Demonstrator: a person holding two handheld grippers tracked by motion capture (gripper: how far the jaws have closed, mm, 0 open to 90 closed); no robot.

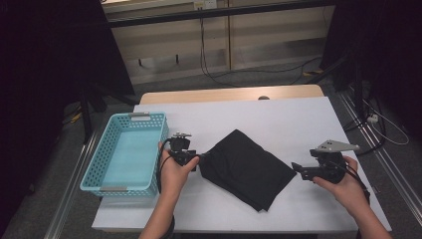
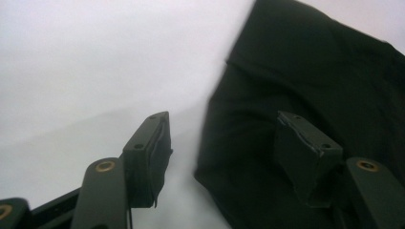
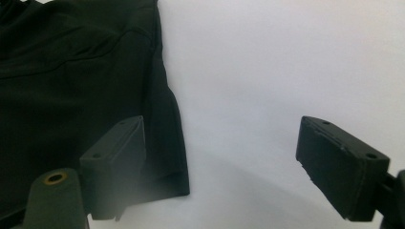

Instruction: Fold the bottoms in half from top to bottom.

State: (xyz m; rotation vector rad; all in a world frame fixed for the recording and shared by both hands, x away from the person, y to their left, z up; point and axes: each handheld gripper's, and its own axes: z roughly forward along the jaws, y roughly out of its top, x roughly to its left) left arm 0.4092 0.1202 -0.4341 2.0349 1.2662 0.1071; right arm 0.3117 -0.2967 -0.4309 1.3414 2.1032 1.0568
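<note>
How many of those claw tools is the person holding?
2. The left claw is at the black cloth's left corner; the right claw is at its right corner. Both are open.

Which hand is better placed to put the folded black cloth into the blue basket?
Left, probably. The left gripper sits open at the folded black cloth's left corner, right beside the blue basket. The right gripper waits open off the cloth's far edge.

Left gripper (image 1: 198, 158): black body, small grey top plate, black cable. Right gripper (image 1: 294, 167): black, grey three-cornered plate. Jaws black, brass-coloured pivot screws; forearms bare.
</note>
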